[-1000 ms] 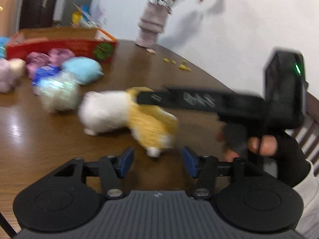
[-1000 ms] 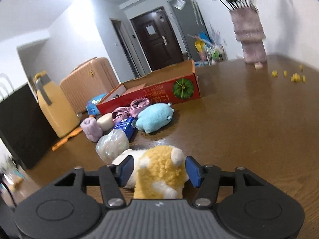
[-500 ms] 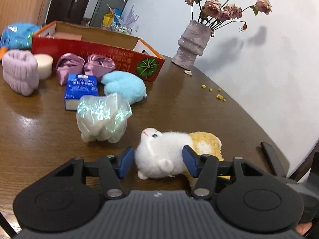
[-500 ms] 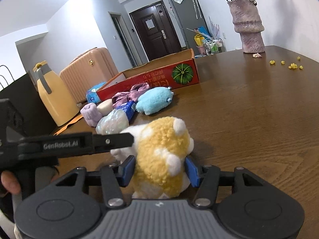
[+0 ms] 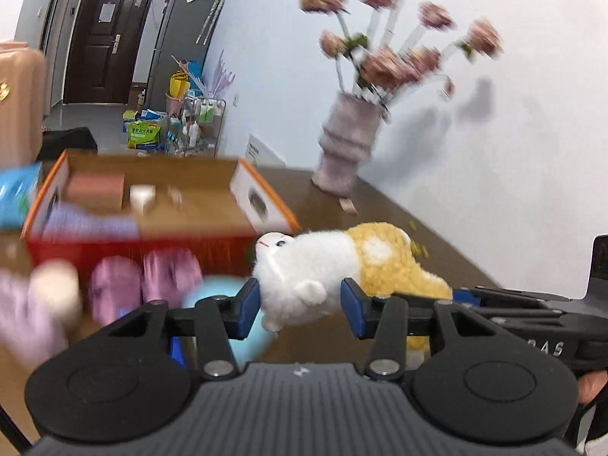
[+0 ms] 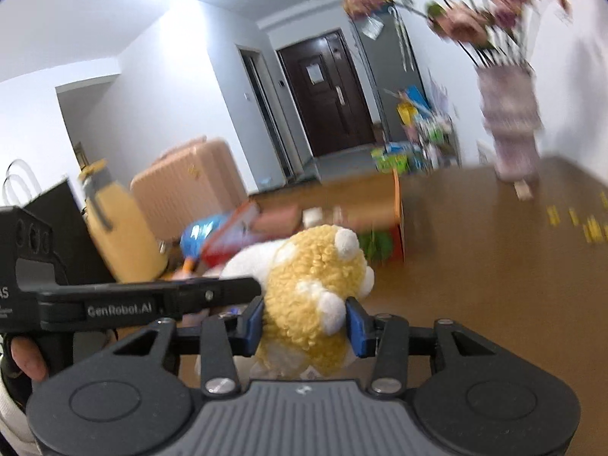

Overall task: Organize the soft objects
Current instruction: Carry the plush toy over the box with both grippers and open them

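A white and yellow plush animal [image 5: 323, 266] hangs in the air between both grippers. My left gripper [image 5: 300, 309] is shut on its white head end. My right gripper [image 6: 304, 321] is shut on its yellow rear end [image 6: 315, 277]. The red cardboard box [image 5: 152, 205] stands open just beyond the plush. A blue plush [image 5: 228, 319], pink satin pieces [image 5: 144, 277] and a lilac roll [image 5: 26, 315] lie on the brown table [image 5: 418, 228] in front of the box, blurred.
A vase of pink flowers [image 5: 349, 152] stands at the table's far right by the white wall. Yellow crumbs [image 6: 585, 224] lie on the table. A yellow jug [image 6: 117, 224] and a peach suitcase [image 6: 190, 186] stand at the left.
Both grippers have lifted the plush animal off the table and carried it toward the red box. The view is now higher and blurred.
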Demonstrator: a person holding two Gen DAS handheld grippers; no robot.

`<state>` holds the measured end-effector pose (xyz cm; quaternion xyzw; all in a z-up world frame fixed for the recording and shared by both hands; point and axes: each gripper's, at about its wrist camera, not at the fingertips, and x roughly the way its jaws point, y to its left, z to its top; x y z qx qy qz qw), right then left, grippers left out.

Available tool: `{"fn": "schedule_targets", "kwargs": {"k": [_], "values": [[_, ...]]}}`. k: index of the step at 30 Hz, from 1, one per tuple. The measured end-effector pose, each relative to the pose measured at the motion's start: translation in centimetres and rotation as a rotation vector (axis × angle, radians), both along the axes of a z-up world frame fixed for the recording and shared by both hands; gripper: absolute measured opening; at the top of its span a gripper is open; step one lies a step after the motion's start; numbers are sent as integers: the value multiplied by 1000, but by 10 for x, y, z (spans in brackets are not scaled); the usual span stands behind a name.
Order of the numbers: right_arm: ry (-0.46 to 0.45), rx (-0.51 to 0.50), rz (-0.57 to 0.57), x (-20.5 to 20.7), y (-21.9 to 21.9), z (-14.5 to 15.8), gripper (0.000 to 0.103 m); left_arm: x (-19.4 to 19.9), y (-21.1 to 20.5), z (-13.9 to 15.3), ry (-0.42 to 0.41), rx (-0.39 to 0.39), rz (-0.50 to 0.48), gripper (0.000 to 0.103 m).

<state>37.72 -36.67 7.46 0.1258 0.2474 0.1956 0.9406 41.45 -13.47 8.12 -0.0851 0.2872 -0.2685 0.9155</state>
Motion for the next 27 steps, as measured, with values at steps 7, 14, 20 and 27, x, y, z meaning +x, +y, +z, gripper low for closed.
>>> {"fn": "schedule_targets", "kwargs": {"k": [7, 14, 20, 27], "values": [[90, -187, -64, 203, 31, 8, 42, 216, 6, -22, 234, -100, 45, 46], [199, -327, -91, 326, 59, -28, 41, 334, 7, -75, 354, -94, 110, 39], [314, -241, -28, 355, 53, -47, 42, 345, 13, -76, 348, -55, 139, 44], [276, -446, -2, 340, 76, -55, 52, 330, 8, -77, 338, -34, 116, 49]]}}
